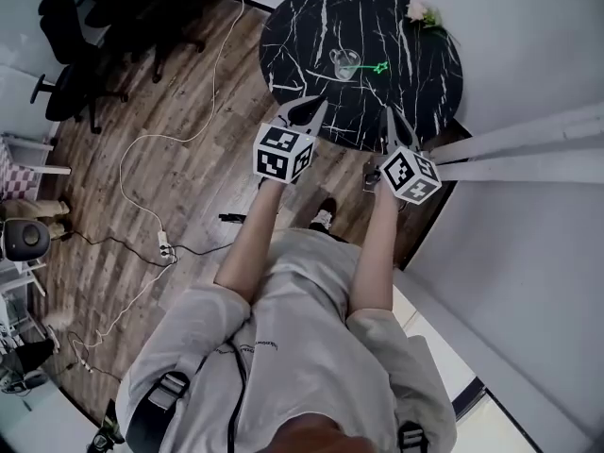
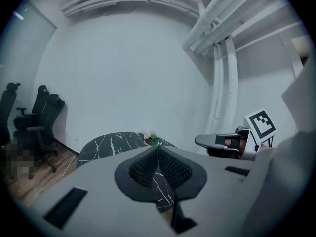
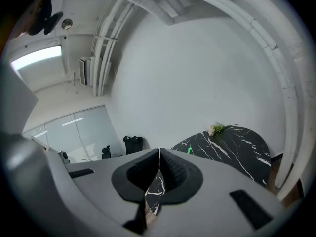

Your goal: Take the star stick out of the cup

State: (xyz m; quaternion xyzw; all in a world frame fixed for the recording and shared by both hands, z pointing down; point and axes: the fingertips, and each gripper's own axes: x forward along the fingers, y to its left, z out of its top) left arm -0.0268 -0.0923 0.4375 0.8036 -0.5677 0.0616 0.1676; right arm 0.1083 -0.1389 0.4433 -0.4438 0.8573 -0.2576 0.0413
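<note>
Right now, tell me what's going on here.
A person stands at a round black marble table, holding a gripper in each hand. The left claw and right claw are both shut and empty, held out by the table's near edge. The green star stick leans in the clear glass cup on the table, untouched. A white flower lies at the far edge.

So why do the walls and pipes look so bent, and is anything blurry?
Head view: wide lens bows the floor planks, though the marbled table looks sharp. Left gripper view: black corners, curved wall pipes, a mosaic patch low left. Right gripper view: ceiling light glares white.
</note>
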